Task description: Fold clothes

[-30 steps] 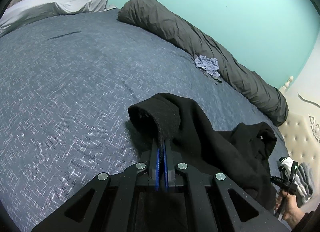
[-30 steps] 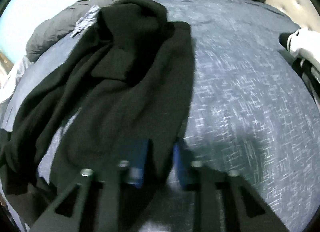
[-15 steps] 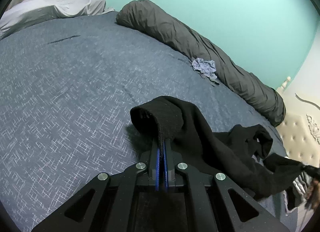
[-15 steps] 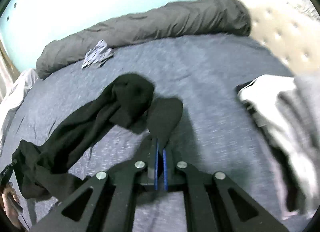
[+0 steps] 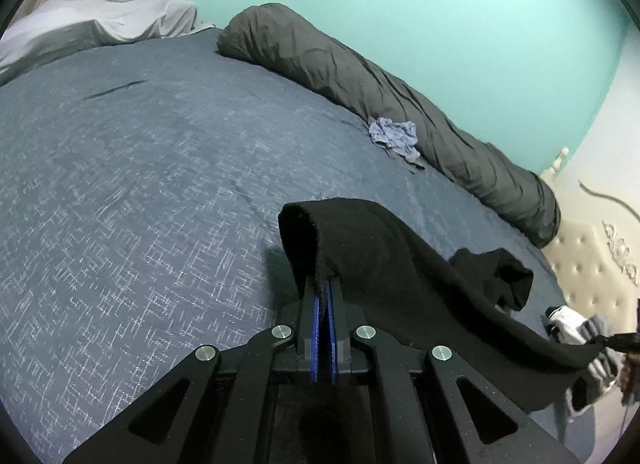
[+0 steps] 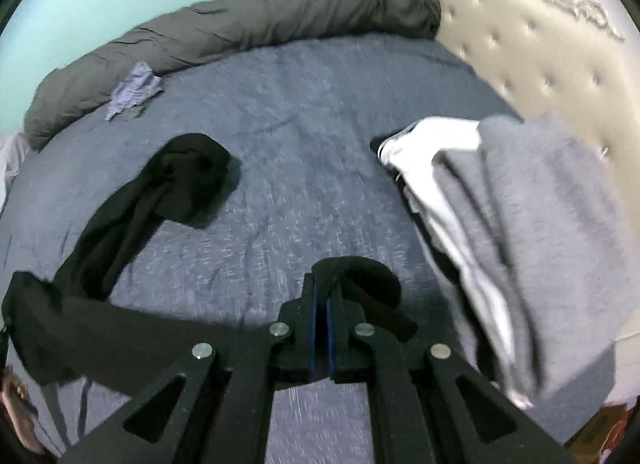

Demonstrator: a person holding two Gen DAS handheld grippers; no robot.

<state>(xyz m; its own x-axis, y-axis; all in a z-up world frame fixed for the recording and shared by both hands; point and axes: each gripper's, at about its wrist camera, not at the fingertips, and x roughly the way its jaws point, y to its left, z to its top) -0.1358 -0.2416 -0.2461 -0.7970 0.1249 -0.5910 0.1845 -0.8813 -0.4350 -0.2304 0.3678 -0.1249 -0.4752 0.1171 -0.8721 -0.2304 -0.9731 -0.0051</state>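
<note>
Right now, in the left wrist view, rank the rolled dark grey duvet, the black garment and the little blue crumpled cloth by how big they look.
1. Rolled dark grey duvet and black garment: they look alike in size, and the garment's nearness to the camera inflates it, so no ranking.
2. Blue crumpled cloth: clearly smallest.

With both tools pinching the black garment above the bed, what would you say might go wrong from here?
1. The left tool and right tool each pinch only a small bit of the black garment; pulling it taut could slip an edge free.
2. One end lies bunched on the bedspread, so a fold may trap that lump.
3. The grey and white clothes pile sits close beside the right tool and could get dragged along.
</note>
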